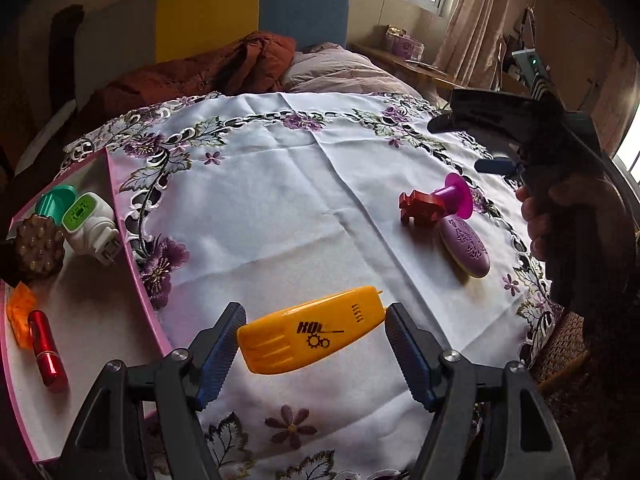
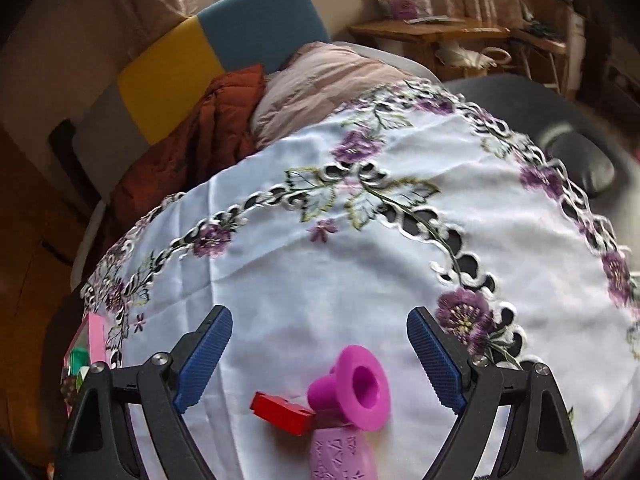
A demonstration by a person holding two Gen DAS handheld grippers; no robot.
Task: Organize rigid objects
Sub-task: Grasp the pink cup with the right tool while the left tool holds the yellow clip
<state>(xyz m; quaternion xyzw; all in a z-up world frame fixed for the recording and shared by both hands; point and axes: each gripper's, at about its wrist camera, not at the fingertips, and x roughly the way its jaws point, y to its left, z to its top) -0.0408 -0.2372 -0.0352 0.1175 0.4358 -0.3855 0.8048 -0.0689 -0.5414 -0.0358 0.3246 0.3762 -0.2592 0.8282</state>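
Observation:
A yellow plastic case (image 1: pixel 312 330) lies on the embroidered cloth between the two fingers of my left gripper (image 1: pixel 316 350), which is open; its left pad sits at the case's end, the right pad just off it. Further right lie a red block (image 1: pixel 420 206), a magenta funnel-shaped piece (image 1: pixel 456 196) and a purple oval case (image 1: pixel 466 246). My right gripper (image 2: pixel 320 356) is open and empty above the magenta piece (image 2: pixel 354 390), the red block (image 2: pixel 282 408) and the purple case (image 2: pixel 344 456). It shows in the left wrist view (image 1: pixel 496 148) too.
A pink-rimmed tray (image 1: pixel 132 248) at the left holds a white and green plug (image 1: pixel 90 222), a teal lid (image 1: pixel 54 202), a brown studded ball (image 1: pixel 38 246), an orange piece (image 1: pixel 20 312) and a red tube (image 1: pixel 46 354). A bed with a rust jacket (image 1: pixel 208 68) lies beyond the table.

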